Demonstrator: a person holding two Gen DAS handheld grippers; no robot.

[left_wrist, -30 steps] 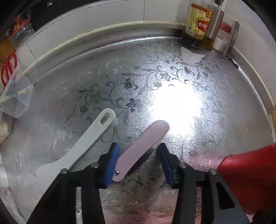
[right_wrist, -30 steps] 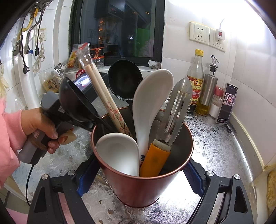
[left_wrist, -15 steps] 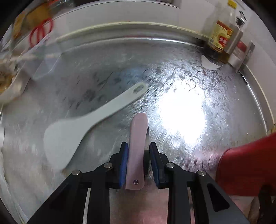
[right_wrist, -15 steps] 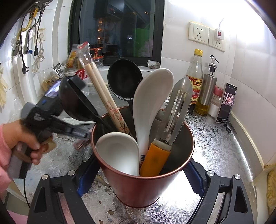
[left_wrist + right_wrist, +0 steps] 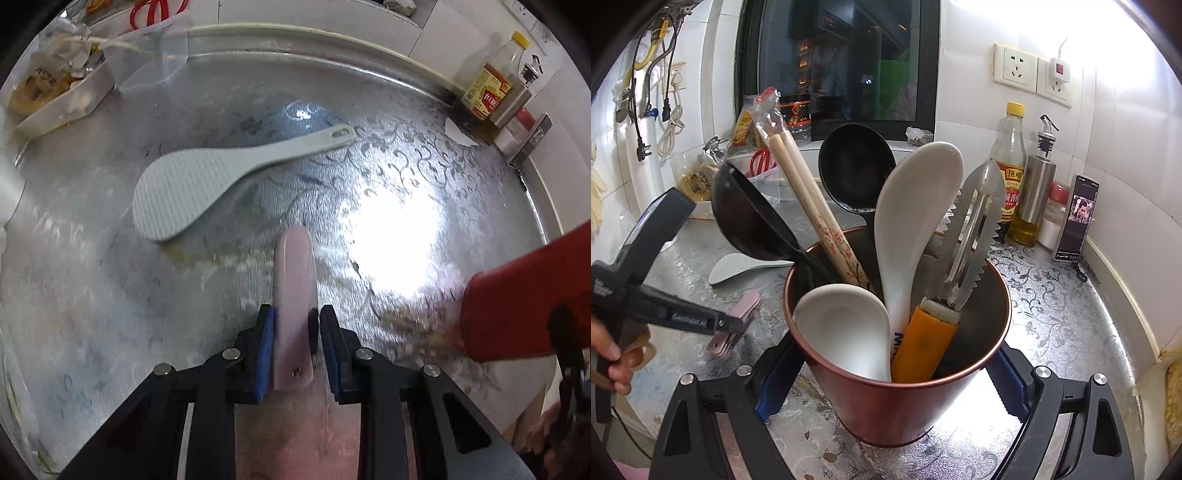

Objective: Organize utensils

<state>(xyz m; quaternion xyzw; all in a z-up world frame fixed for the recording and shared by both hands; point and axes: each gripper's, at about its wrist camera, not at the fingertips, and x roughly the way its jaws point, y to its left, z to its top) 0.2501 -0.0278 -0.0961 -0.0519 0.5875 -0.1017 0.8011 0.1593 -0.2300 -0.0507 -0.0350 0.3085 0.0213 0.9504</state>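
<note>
My left gripper (image 5: 297,332) is shut on the pink handle (image 5: 295,273) of a utensil, after closing on it within the last second. The right wrist view shows that left gripper (image 5: 735,325) holding the pink handle (image 5: 746,302) just left of the red cup (image 5: 905,413). My right gripper (image 5: 892,380) clasps the cup, which stands on the counter; its jaws have just been opening a little, and the pads still look to be against the wall. The cup holds two black ladles, chopsticks (image 5: 809,199), two white spoons and an orange-handled tool (image 5: 971,236). A white rice paddle (image 5: 192,195) lies flat on the counter.
An oil bottle (image 5: 1010,173), a steel dispenser (image 5: 1038,188) and a propped phone (image 5: 1078,218) stand in the right back corner. A tray of packets (image 5: 55,96) and a clear box sit at the back left. A raised rim (image 5: 332,40) edges the patterned counter.
The left jaws closed on the pink handle and carried it sideways, rolling, so the white paddle now lies farther ahead. The right gripper and the cup stayed in place.
</note>
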